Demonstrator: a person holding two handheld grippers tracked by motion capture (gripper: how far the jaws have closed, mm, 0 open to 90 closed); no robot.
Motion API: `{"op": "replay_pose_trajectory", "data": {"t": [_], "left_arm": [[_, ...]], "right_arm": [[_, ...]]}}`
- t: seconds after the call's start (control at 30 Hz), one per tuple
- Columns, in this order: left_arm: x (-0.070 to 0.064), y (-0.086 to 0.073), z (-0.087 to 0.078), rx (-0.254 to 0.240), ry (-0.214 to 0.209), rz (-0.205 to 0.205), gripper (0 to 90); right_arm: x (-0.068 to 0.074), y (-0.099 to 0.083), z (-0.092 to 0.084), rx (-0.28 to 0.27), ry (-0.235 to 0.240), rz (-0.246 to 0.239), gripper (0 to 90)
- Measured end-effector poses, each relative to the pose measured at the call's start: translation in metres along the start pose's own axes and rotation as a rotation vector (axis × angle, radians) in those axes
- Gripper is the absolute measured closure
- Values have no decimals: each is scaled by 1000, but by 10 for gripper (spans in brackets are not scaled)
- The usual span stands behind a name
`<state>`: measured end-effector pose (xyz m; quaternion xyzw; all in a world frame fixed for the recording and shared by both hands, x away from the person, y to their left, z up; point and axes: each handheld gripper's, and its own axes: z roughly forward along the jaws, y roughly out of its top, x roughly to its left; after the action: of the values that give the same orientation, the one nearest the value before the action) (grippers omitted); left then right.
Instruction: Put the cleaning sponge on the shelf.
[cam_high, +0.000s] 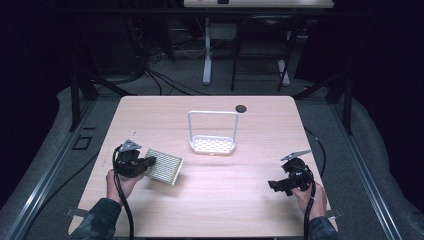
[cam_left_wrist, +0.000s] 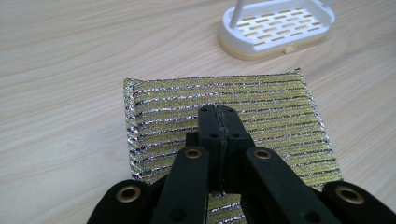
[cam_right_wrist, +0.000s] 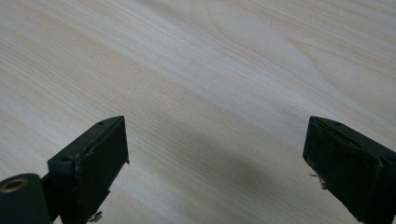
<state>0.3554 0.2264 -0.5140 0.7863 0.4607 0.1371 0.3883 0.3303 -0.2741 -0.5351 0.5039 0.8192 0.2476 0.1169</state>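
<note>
Gold-and-silver scouring pad (cam_left_wrist: 224, 116) lies flat on the table (cam_high: 225, 200), directly beneath our left gripper (cam_left_wrist: 218, 114), whose jaws are pressed together. Our right gripper (cam_right_wrist: 215, 154) holds its jaws wide over bare wood.

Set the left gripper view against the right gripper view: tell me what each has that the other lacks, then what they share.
Left gripper view alone: the left gripper, jaws shut together, over a glittery gold-and-silver striped sponge, and beyond it a white slotted rack. Whether the jaws pinch the sponge or just rest on it is hard to tell.

Right gripper view alone: the right gripper, jaws wide apart with nothing between them.

Shared: the pale wooden table, and each view looks along its own pair of black jaws.
</note>
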Motion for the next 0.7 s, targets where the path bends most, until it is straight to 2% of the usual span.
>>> {"op": "replay_pose_trajectory", "data": {"t": [0.23, 0.47, 0.7], "left_arm": [[-20, 6, 13, -7, -26, 28, 900], [-33, 11, 22, -17, -37, 38, 900], [-47, 22, 31, -43, -54, 24, 900]], "right_arm": [[0, 0, -1, -14, 0, 2, 61], [-1, -1, -1, -15, -3, 5, 62], [-3, 0, -2, -8, -11, 7, 63]]}}
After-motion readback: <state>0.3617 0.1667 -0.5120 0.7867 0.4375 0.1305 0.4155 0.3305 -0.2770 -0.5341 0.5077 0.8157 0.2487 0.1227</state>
